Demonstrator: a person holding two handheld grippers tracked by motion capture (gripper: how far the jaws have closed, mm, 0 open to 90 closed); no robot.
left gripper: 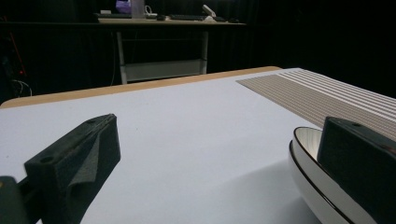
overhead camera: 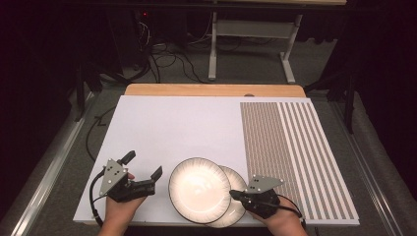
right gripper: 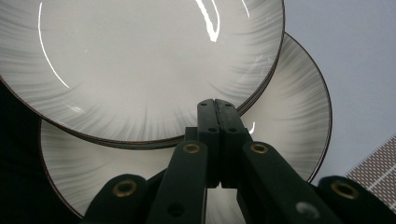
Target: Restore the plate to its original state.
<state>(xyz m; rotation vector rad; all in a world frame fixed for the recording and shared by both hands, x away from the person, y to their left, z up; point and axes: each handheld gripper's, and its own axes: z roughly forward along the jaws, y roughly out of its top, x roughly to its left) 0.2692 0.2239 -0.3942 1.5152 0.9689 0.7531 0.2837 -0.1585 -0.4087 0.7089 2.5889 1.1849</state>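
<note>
Two white plates with dark rims sit overlapped at the near edge of the white worktop [overhead camera: 162, 123], the upper plate [overhead camera: 199, 189] partly covering the lower plate [overhead camera: 237, 183]; neither carries readable writing. The right claw [overhead camera: 232, 194], jaws pressed together, reaches low over the lower plate. The left claw [overhead camera: 142, 166] gapes wide beside the upper plate, empty.
</note>
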